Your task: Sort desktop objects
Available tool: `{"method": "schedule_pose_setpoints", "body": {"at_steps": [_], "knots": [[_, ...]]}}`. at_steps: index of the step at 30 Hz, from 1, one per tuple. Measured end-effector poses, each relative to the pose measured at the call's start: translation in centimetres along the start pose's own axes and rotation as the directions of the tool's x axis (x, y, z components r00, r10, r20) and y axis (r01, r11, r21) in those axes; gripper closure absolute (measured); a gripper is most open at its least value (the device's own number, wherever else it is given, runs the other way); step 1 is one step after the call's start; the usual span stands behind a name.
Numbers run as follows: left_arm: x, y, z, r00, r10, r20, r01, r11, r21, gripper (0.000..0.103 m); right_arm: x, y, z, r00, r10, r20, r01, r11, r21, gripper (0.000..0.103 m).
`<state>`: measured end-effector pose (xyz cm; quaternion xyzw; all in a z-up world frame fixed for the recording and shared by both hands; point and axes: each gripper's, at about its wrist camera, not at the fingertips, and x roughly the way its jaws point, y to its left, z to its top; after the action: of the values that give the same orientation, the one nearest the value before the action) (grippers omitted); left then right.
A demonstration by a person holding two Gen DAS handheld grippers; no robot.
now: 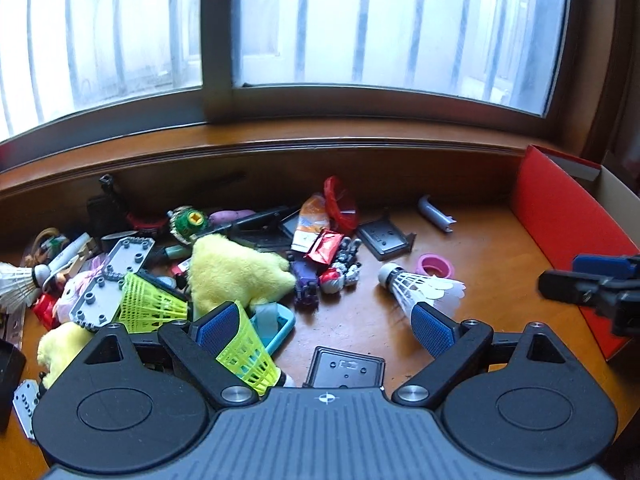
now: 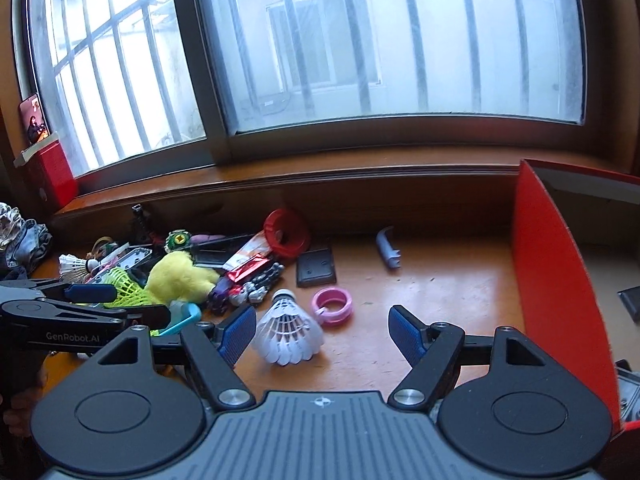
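A pile of small objects lies on the wooden desk [image 1: 480, 264]: a yellow plush toy [image 1: 236, 272], neon-green shuttlecocks [image 1: 152, 300], a purple toy car [image 1: 306, 284] and a robot figure [image 1: 344, 268]. A white shuttlecock [image 1: 420, 284] lies to the right of the pile, beside a pink tape ring [image 1: 434, 266]. My left gripper [image 1: 328, 324] is open and empty above the desk, with a green shuttlecock [image 1: 248, 356] just under its left finger. My right gripper [image 2: 322, 332] is open and empty, with the white shuttlecock [image 2: 288, 332] between its fingers, nearer the left one.
A red cardboard box [image 2: 556, 280] stands open at the right. A black square plate [image 2: 316, 268], a grey plastic clip [image 2: 388, 248] and a red ring [image 2: 286, 234] lie near the window sill. Another black plate [image 1: 346, 368] lies just ahead of my left gripper.
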<state>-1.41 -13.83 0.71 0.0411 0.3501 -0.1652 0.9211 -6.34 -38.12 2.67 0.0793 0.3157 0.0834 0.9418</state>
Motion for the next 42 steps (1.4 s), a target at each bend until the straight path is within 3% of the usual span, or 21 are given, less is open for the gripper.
{"method": "schedule_pose_setpoints", "body": {"at_steps": [7,13,17,23,26,31,35,42], "knots": [[0.3,-3.9,2.0,0.995,-0.105,0.003,0.104,0.99,0.095,0.005,-2.4,-0.8,-0.1,0.998,-0.069,0.004,0.068,0.996,0.049,0.027],[0.7,-8.0,4.0,0.978,-0.207,-0.002,0.203,0.962,0.182,0.0,-4.6,-1.7,-0.1,0.991,-0.134,0.009,0.132,0.987,0.093,0.026],[1.0,-10.8,5.3,0.962,-0.274,-0.013,0.269,0.933,0.241,0.0,-7.8,-4.0,-0.1,0.978,-0.202,-0.042,0.206,0.964,0.168,0.023],[1.8,-17.4,7.0,0.92,-0.383,-0.085,0.388,0.856,0.342,0.0,-12.1,-8.4,-1.0,0.945,-0.286,-0.159,0.32,0.907,0.273,0.01],[2.1,-20.8,7.8,0.911,-0.396,-0.118,0.408,0.819,0.404,0.0,-12.3,-10.2,-1.2,0.932,-0.296,-0.211,0.348,0.893,0.286,0.001],[3.5,-26.0,8.2,0.916,-0.36,-0.177,0.399,0.773,0.493,0.0,-11.9,-13.2,-1.4,0.906,-0.3,-0.298,0.386,0.874,0.294,0.0],[5.0,-28.1,7.9,0.912,-0.344,-0.222,0.409,0.754,0.515,0.0,-11.6,-15.5,-1.7,0.881,-0.3,-0.367,0.417,0.859,0.297,0.0],[7.2,-29.0,8.1,0.903,-0.328,-0.277,0.427,0.747,0.509,0.0,-10.1,-18.5,-2.1,0.843,-0.276,-0.462,0.44,0.848,0.296,0.0]]}}
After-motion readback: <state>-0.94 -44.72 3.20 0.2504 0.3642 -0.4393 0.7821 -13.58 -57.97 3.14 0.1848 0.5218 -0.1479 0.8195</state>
